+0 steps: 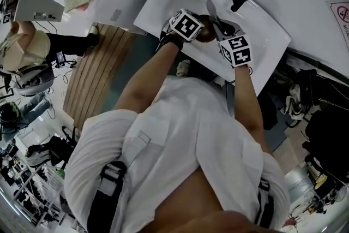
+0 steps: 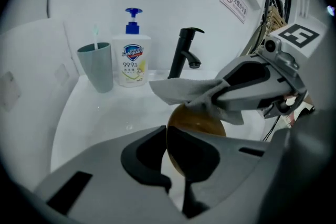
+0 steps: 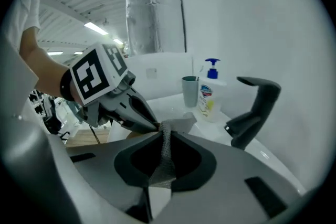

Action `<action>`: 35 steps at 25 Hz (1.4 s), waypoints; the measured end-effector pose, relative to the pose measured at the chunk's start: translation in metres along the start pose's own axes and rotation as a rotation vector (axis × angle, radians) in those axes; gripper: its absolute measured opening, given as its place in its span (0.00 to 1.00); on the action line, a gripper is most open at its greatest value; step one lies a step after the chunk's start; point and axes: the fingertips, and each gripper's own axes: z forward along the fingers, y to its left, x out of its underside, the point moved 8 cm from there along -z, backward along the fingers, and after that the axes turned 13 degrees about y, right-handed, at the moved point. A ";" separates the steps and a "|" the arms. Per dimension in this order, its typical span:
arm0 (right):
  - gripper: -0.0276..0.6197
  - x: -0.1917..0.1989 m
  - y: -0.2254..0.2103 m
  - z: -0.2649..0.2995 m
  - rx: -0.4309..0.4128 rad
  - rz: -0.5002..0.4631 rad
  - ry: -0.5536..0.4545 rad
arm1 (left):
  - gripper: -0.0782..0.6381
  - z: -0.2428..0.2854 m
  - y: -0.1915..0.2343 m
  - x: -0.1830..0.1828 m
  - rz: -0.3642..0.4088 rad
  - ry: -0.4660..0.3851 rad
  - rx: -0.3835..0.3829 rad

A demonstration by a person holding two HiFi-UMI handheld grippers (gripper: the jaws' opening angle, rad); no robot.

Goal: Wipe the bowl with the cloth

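Head view: the left gripper [image 1: 192, 29] and right gripper [image 1: 222, 35] meet over the white sink [image 1: 163, 5]; the brown bowl [image 1: 205, 34] sits between them.

Left gripper view: the jaws are clamped on the bowl's rim, holding it above the basin; the grey cloth [image 2: 181, 89] lies across its top; faucet [image 2: 185, 52], soap bottle [image 2: 131, 60] and cup [image 2: 97, 66] stand behind.

Right gripper view: the jaws are pinched on the cloth; its free end touches the left gripper's tip.

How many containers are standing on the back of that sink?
2: a grey cup at the left, and a pump soap bottle right beside it, just left of the black tap.
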 end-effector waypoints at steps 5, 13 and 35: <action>0.19 -0.020 0.022 0.018 -0.018 -0.136 0.069 | 0.14 -0.014 0.009 0.002 -0.026 -0.026 0.009; 0.41 -0.035 0.036 0.008 -0.147 -0.184 0.051 | 0.14 -0.027 0.027 0.006 -0.010 -0.042 0.005; 0.24 -0.041 0.040 0.034 0.051 -0.644 0.282 | 0.14 -0.062 -0.005 -0.012 0.415 0.074 -0.046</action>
